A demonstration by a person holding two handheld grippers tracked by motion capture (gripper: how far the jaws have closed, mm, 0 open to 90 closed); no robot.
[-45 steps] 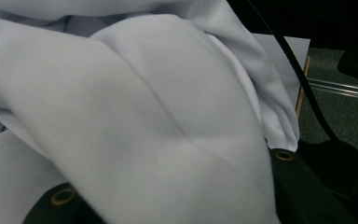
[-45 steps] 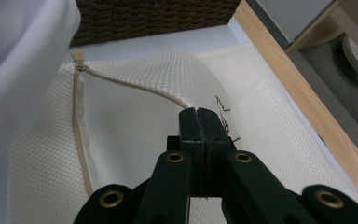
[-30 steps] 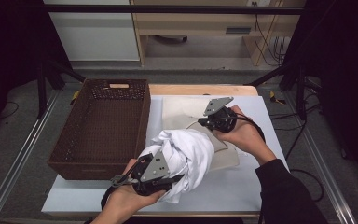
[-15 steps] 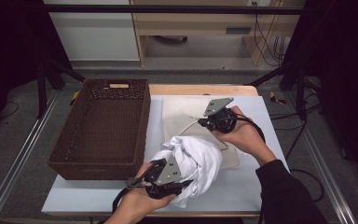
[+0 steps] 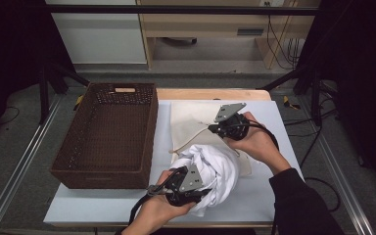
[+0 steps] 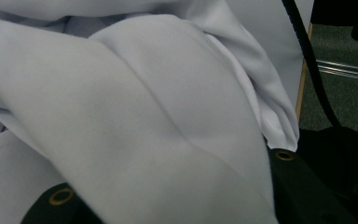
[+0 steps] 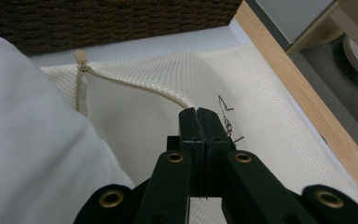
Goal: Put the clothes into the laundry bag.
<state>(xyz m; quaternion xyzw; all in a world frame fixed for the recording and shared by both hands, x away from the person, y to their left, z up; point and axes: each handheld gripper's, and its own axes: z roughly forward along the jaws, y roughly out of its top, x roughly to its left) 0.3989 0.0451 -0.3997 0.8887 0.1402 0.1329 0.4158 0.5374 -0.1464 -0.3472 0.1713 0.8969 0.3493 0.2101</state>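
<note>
The right gripper point(image 5: 214, 129) had its two black jaws pressed tight together, and they pinched the zipper edge of the cream mesh bag point(image 5: 191, 122), lifting that edge a little off the table point(image 5: 103, 205). In the right gripper view the jaws met with no gap, and the thin zipper band ran straight into them, with the small zipper pull point(image 7: 79, 57) lying farther along the band. The left gripper point(image 5: 201, 195) had its jaws partly open around a thick fold of the white cloth point(image 5: 218, 169), and the cloth bulged up between them in the left gripper view. The white cloth sat in a bunched heap at the near side of the mesh bag, touching it and covering its near part. The mesh bag lay flat on the white table, just beside the brown woven basket point(image 5: 106, 134). Some small dark marks sat on the mesh near the right jaws, but they were too tiny to read. There were two grippers, one white cloth, one mesh bag and one basket.
</note>
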